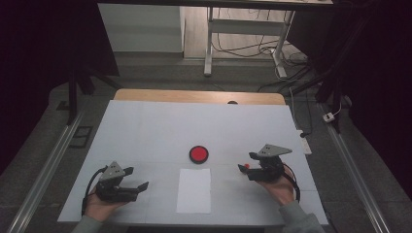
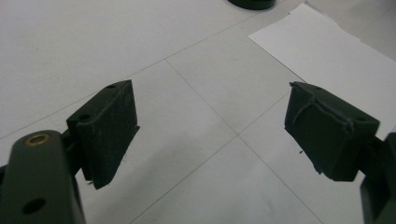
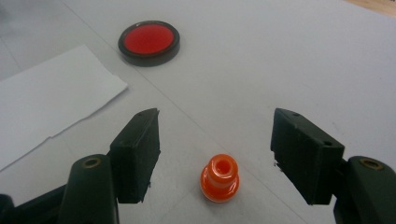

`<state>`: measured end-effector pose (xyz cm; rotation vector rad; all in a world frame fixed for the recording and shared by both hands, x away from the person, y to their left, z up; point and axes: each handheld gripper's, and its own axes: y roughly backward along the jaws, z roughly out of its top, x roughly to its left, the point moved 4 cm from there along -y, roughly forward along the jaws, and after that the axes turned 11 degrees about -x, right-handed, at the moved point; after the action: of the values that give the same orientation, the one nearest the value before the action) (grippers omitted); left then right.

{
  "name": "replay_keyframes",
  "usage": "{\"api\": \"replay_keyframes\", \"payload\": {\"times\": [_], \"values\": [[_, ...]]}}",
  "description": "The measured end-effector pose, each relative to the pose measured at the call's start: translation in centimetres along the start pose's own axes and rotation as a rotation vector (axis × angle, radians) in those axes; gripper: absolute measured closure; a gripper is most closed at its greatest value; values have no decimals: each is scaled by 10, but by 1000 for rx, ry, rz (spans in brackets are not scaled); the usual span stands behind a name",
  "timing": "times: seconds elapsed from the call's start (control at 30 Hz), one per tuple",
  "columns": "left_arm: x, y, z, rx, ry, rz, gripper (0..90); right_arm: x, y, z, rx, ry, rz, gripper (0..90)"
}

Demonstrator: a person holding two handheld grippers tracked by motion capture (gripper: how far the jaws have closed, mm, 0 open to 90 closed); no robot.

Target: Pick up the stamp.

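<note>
Both tongs rest released on the tabletop (image 1: 145,126): left tongs (image 1: 137,179) beside the paper (image 1: 194,190), right tongs (image 3: 215,154) straddling an orange peg (image 3: 220,178) (upright, untouched) near the red disc (image 1: 198,154).

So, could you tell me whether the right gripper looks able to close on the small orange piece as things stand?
Probably yes: the right gripper is open, the orange piece stands upright on the table between its jaws, and nothing lies between them.

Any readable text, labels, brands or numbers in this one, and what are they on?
None readable.
White paper sheet: blank.
Round red disc in a black rim: no marking.
Small orange stopper-like piece between the right gripper's open jaws: no marking.
Left gripper pads: plain black.
</note>
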<state>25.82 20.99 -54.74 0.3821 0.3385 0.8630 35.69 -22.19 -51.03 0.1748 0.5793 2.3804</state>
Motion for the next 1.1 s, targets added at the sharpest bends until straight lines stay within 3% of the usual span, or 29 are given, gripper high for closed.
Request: {"api": "replay_keyframes", "payload": {"times": [0.53, 0.67, 1.0, 1.1], "values": [[-2, -1, 0, 4, -7, -7, 173, -3, -8, -16, 45, -22, -17, 358], [-2, -1, -1, 6, -11, -8, 173, -2, -12, -21, 56, -16, -37, 389], [-2, -2, -2, 15, -17, -13, 176, -3, -14, -27, 77, -18, -38, 435], [-2, -2, -2, 20, -19, -13, 177, -3, -14, -28, 75, -19, -40, 487]]}}
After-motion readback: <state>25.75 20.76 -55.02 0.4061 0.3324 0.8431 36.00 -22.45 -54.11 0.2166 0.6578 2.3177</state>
